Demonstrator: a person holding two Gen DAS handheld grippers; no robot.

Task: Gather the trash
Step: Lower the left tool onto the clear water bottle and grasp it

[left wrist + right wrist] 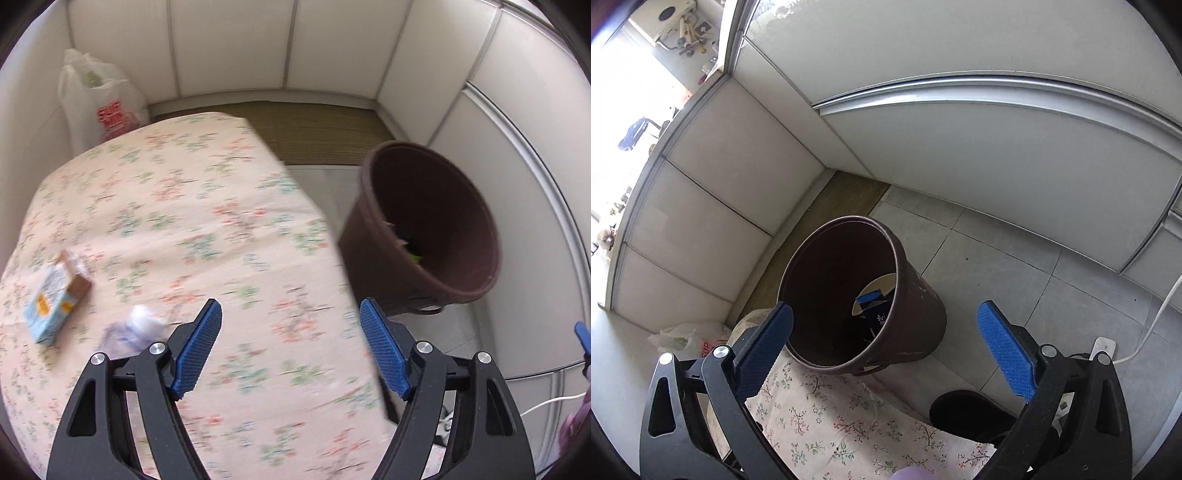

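A brown bin (436,221) stands on the floor right of a table with a floral cloth (207,206); it also shows in the right wrist view (849,295) with blue and white trash (873,306) at its bottom. A light blue carton (55,299) and a crumpled white and bluish wrapper (136,328) lie on the cloth at the left. My left gripper (291,321) is open and empty above the cloth, right of the wrapper. My right gripper (886,325) is open and empty above the bin's near rim.
A white plastic bag (99,107) stands by the wall behind the table and also shows in the right wrist view (687,338). A white cable and a power strip (1104,347) lie on the grey tiled floor. A dark shoe (964,410) is by the cloth's edge.
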